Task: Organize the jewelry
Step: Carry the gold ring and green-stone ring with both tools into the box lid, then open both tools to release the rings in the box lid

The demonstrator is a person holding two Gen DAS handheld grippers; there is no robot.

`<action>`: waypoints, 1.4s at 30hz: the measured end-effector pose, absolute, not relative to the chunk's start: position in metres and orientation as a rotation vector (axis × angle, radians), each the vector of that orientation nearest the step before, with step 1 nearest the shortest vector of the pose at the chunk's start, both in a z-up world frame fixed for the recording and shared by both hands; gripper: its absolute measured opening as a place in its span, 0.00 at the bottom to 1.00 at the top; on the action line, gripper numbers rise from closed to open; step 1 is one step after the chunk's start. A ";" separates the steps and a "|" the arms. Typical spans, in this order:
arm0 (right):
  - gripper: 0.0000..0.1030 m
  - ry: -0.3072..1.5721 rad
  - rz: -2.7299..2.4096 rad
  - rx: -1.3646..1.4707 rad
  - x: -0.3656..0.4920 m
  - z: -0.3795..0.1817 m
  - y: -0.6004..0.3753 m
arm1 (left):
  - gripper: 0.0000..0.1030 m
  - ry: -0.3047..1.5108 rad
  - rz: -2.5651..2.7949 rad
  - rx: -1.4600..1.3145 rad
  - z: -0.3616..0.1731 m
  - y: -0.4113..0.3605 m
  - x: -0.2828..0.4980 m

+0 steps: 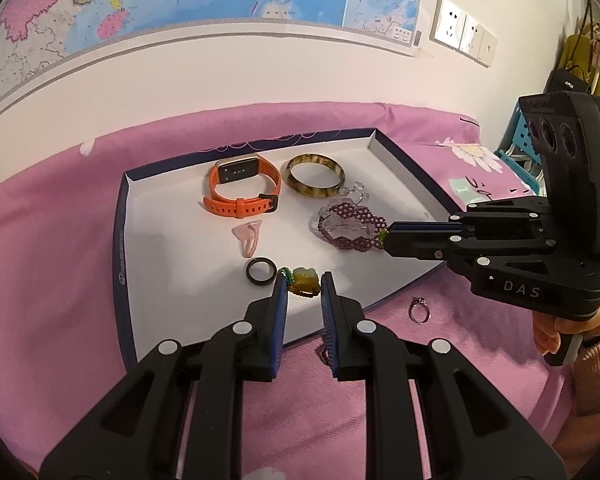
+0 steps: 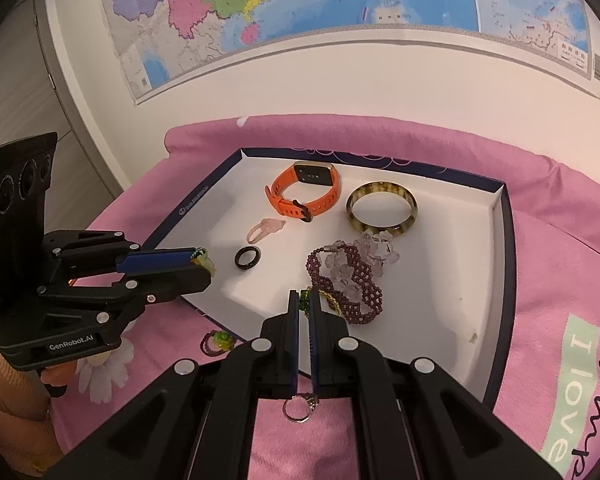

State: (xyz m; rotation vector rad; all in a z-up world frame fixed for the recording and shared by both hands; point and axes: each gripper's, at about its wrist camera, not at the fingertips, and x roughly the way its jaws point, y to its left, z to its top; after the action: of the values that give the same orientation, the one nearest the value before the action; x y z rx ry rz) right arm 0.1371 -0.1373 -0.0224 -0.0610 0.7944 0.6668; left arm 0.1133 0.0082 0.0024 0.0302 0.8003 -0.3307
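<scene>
A white tray (image 1: 172, 280) with a navy rim lies on a pink cloth. In it are an orange watch (image 1: 242, 188), an amber bangle (image 1: 315, 175), a pink ring (image 1: 250, 238), a black ring (image 1: 261, 271), clear beads (image 1: 356, 192) and a purple beaded bracelet (image 1: 350, 228). My left gripper (image 1: 304, 286) is open around a yellow-green beaded ring (image 1: 305, 282) lying in the tray. My right gripper (image 2: 305, 304) is shut on a small green bead piece (image 2: 305, 299) next to the purple bracelet (image 2: 354, 280).
A silver ring (image 1: 419, 311) lies on the cloth (image 1: 60, 280) by the tray's near edge; it also shows under my right gripper (image 2: 298, 408). A red-and-green beaded ring (image 2: 218, 342) lies on the cloth by the tray's left corner. A wall map hangs behind.
</scene>
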 end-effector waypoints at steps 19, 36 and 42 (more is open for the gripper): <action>0.03 0.852 0.651 -0.065 0.154 -0.039 -0.127 | 0.17 0.859 -0.297 0.048 -0.017 0.003 0.135; 0.19 0.817 0.643 -0.021 0.148 -0.028 -0.136 | 0.34 0.808 -0.255 0.004 -0.006 0.017 0.127; 0.27 0.769 0.662 0.011 0.130 -0.012 -0.149 | 0.39 0.754 -0.269 -0.008 0.007 0.026 0.099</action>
State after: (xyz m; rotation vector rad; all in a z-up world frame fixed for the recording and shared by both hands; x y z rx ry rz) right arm 0.1300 -0.1494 -0.0122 0.0106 0.7687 0.6623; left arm 0.0994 0.0259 0.0071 -0.0083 0.7543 -0.2688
